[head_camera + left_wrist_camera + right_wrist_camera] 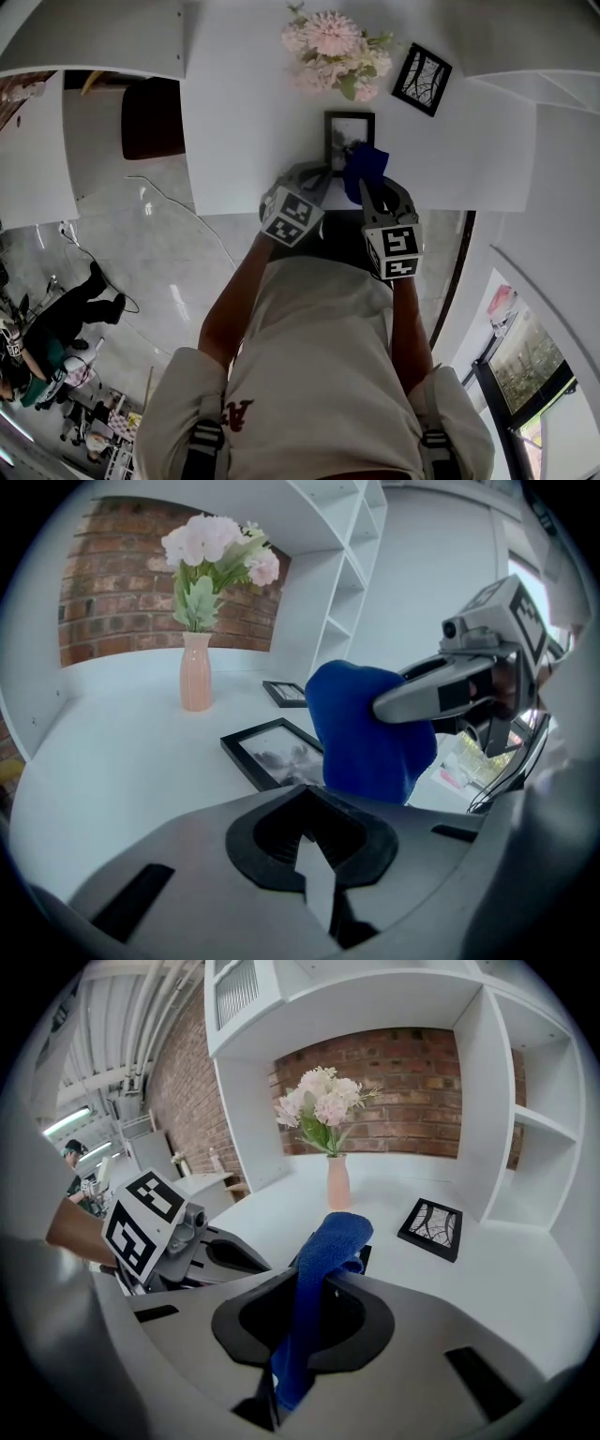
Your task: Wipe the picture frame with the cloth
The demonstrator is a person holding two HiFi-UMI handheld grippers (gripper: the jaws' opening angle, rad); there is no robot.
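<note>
My right gripper (302,1309) is clamped on the blue terry cloth (328,1241), which hangs over the near right corner of the black rectangular picture frame (272,752). The frame lies flat on the white counter (122,761). My left gripper (314,846), jaws together and empty, sits just beside. Beyond stands a pink ceramic vase of pale flowers (196,672).

A blue cloth (367,733) (pinched by the right gripper (392,705)) hangs over the black picture frame (267,752).
</note>
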